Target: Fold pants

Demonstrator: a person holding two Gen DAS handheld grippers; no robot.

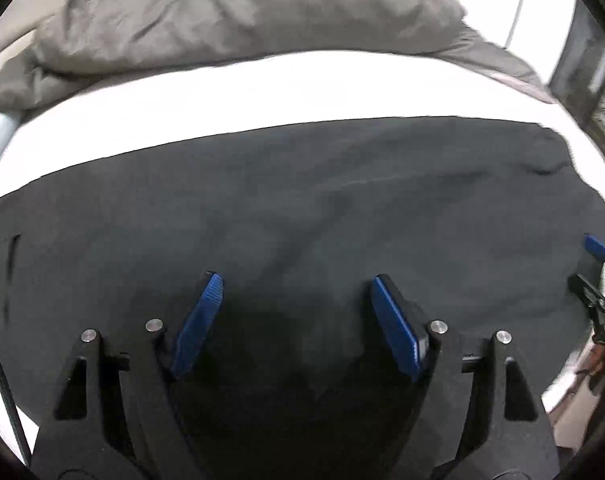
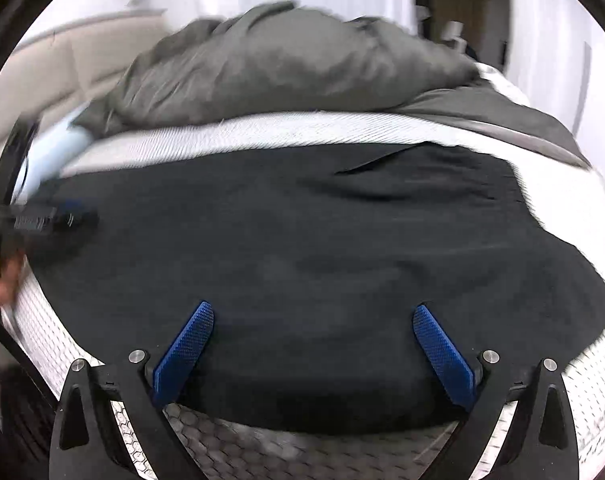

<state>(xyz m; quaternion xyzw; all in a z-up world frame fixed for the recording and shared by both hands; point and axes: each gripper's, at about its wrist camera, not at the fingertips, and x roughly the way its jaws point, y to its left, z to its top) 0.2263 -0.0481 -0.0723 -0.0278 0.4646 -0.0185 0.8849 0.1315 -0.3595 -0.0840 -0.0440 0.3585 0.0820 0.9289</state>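
I see the black pants [image 1: 302, 208] spread flat across the white mattress [image 1: 262, 88], with a grey duvet [image 1: 242, 12] bunched beyond them. My left gripper [image 1: 294, 284] hovers over the fabric, fingers spread wide and gripping nothing. My right gripper [image 2: 312, 312] is likewise splayed apart (blue pads [image 2: 186, 348] straddling the near edge of the cloth), with the pants lying between and ahead of them.

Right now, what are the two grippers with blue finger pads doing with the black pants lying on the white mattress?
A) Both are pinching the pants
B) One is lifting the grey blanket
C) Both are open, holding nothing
C: the left gripper and the right gripper both have their fingers spread wide over the flat black pants, with no cloth between them.
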